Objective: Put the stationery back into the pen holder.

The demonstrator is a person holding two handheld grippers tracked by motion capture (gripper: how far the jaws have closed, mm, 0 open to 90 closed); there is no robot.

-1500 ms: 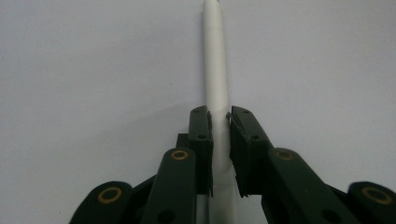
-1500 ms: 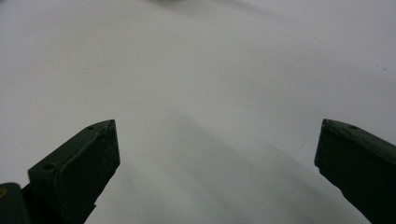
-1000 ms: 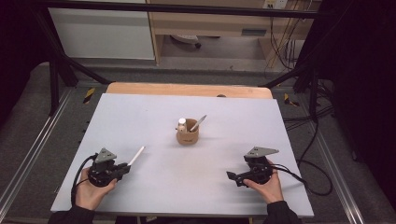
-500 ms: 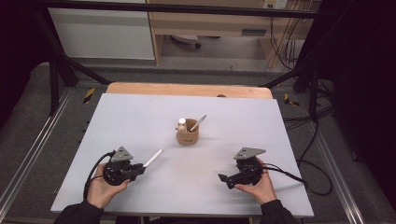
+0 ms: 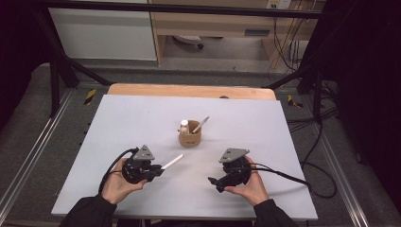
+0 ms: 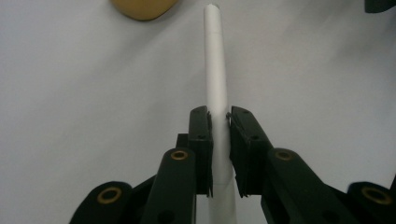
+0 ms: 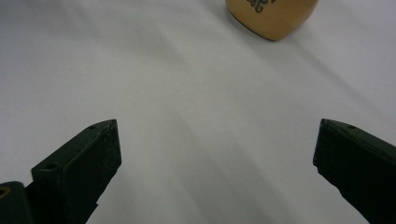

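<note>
A white stick [image 6: 215, 84] is clamped in the left gripper [image 5: 153, 172], its long axis aimed at the cup [image 5: 189, 139] mid-surface. The right gripper [image 5: 213, 182] is held wide apart, empty.

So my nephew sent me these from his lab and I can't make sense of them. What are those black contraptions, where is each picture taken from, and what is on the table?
No robot here: a person holds a black two-jaw claw in each hand. One picture looks down from above the pale grey table; the other two come from cameras riding on each claw. The left claw is clamped on a slim white stick, which points toward a small tan wooden cup. That cup stands mid-table and holds a white-capped item and a thin stick. The right claw is wide open, holding nothing, above bare table.
</note>
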